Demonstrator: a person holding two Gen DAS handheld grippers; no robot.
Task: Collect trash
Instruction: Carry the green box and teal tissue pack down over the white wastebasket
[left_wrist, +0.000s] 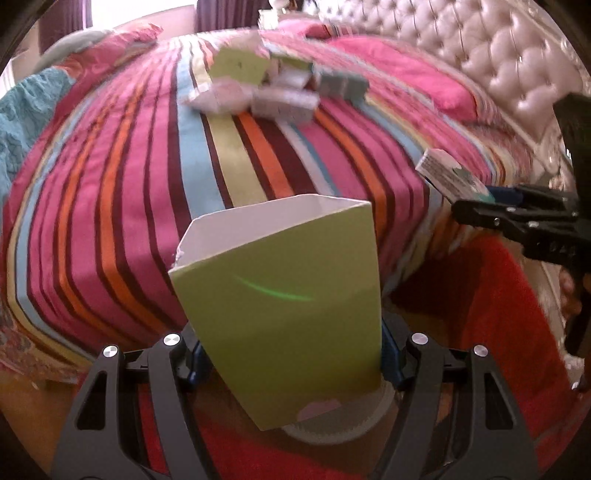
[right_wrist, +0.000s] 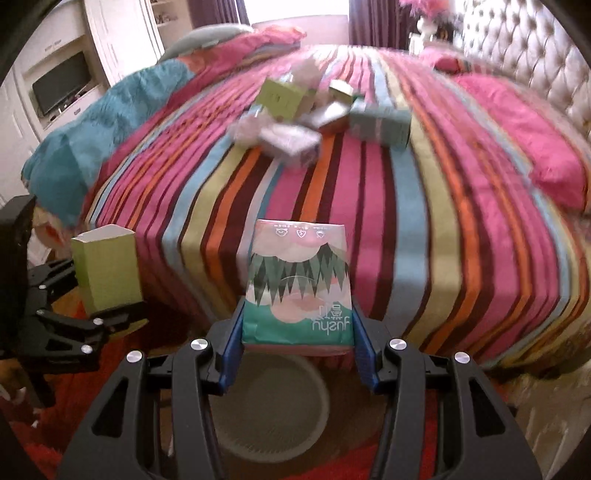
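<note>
Holding one piece of trash in each hand, the person stands at the side of the bed (right_wrist: 424, 192), right over a round white bin (right_wrist: 269, 410) on the red rug (left_wrist: 498, 295).

I use the bin as my marker. The left gripper (left_wrist: 288, 365) carries a green box (left_wrist: 280, 295) with its open top facing away, toward the bed. The box hangs just above the bin, so I think it is about to be dropped in. The two blue pads (left_wrist: 389, 354) press on the sides of the box, about half spread, because the box is wide.

The right gripper (right_wrist: 297, 332) carries a tissue pack (right_wrist: 297, 284) with green trees and pink clouds printed on it. It also hangs above the bin, close to the near rim. The fingers (right_wrist: 231, 347) pinch the pack on both sides and squeeze it tight. The pack is soft, so it needs a firm hold.

Both things are held up over the bin's mouth, I think so they can fall straight in when the fingers let go.

More trash (right_wrist: 314, 114) waits far from the bin, in a pile out on the striped blanket: small boxes and some crumpled bits. It looks blurry, so I cannot name each piece. I guess the job is only partly done, since that pile still has to go to the bin.
</note>
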